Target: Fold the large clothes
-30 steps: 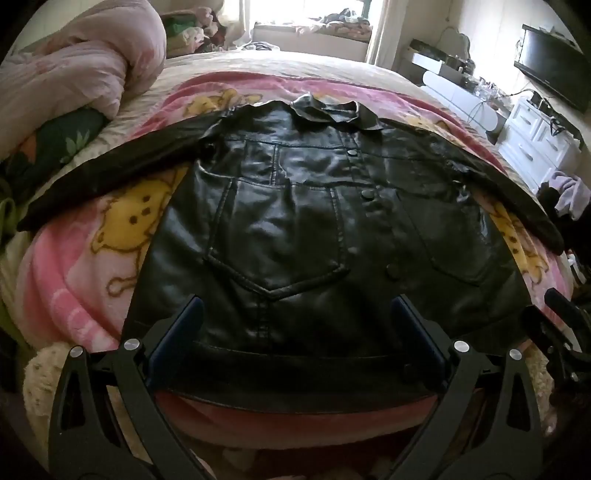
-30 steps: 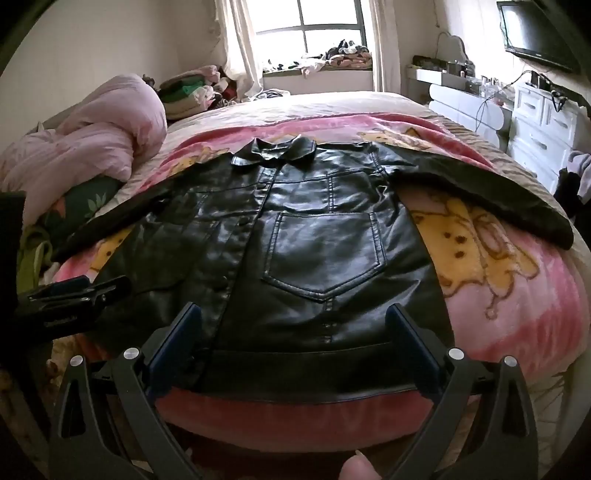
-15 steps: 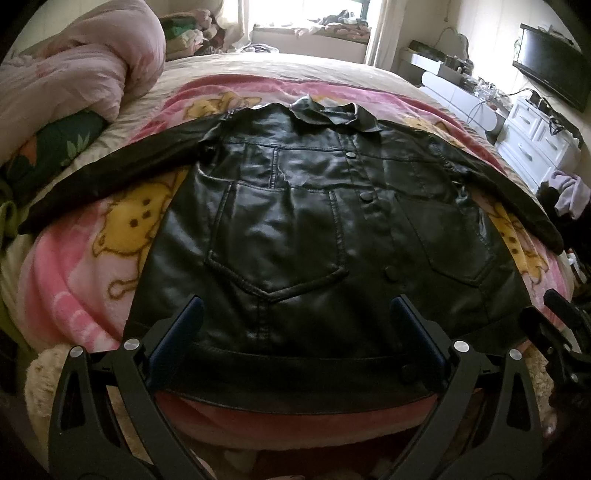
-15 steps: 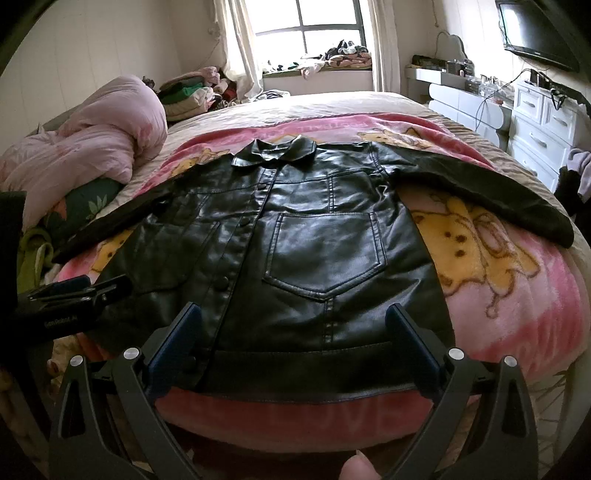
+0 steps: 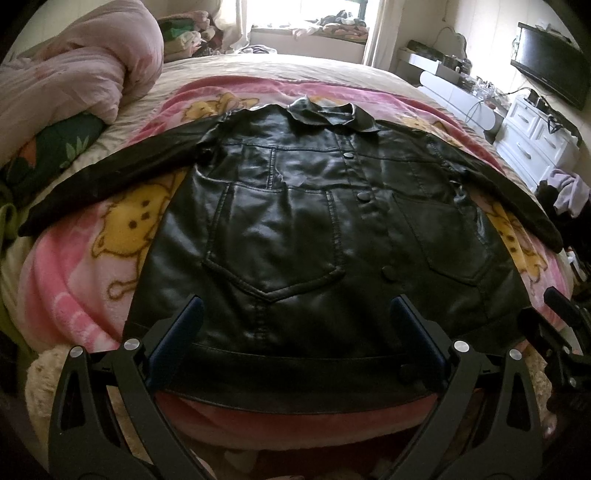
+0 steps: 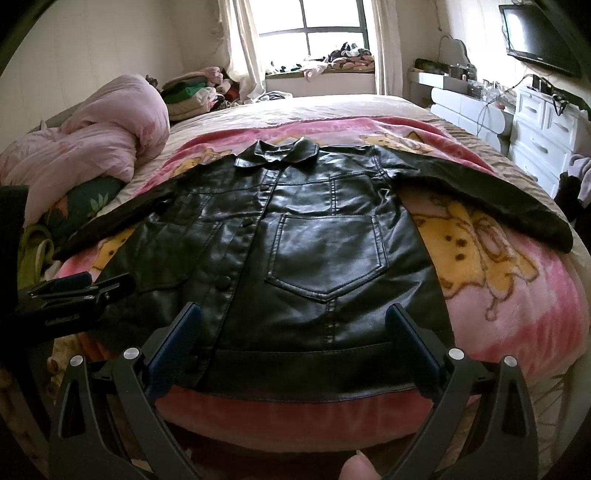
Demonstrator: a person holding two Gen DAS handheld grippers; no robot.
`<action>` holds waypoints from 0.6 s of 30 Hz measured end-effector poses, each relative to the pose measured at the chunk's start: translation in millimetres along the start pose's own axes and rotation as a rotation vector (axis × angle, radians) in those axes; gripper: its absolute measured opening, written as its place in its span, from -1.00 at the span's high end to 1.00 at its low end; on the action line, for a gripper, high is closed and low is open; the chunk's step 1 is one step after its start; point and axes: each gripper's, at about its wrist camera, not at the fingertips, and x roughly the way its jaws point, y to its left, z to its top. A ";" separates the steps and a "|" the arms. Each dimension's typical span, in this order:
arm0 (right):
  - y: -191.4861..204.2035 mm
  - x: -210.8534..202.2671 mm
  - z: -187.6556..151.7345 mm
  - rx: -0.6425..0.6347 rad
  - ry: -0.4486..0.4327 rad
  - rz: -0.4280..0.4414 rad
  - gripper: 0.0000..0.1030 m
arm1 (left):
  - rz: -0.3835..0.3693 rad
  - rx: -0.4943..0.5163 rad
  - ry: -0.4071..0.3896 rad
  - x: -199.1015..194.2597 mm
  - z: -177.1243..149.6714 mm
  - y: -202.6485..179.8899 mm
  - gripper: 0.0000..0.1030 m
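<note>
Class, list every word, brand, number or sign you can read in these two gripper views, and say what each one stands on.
Left gripper body, seen from the right wrist view: small pale print, too blurred to read.
Pink blanket, front edge: faint large raised letters, not legible.
Jacket: no text visible.
TV: screen dark, no text.
Nothing else bears readable writing.

A pink cartoon blanket (image 6: pixel 517 295) covers the bed beside a rumpled pink duvet (image 6: pixel 92 155) and white drawers (image 6: pixel 543 129).

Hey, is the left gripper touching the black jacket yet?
Cannot tell. The left wrist view shows the left gripper open over the black jacket hem, with neither contact nor gap plain.
</note>
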 end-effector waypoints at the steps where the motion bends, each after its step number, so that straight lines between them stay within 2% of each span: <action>1: 0.1 -0.3 0.1 0.000 -0.001 -0.001 -0.92 | 0.000 0.000 0.000 -0.4 -0.1 0.1 -0.84; 18: 2.4 -2.4 1.6 -0.007 -0.002 0.005 -0.92 | 0.001 0.004 -0.003 -1.7 0.5 -1.8 -0.84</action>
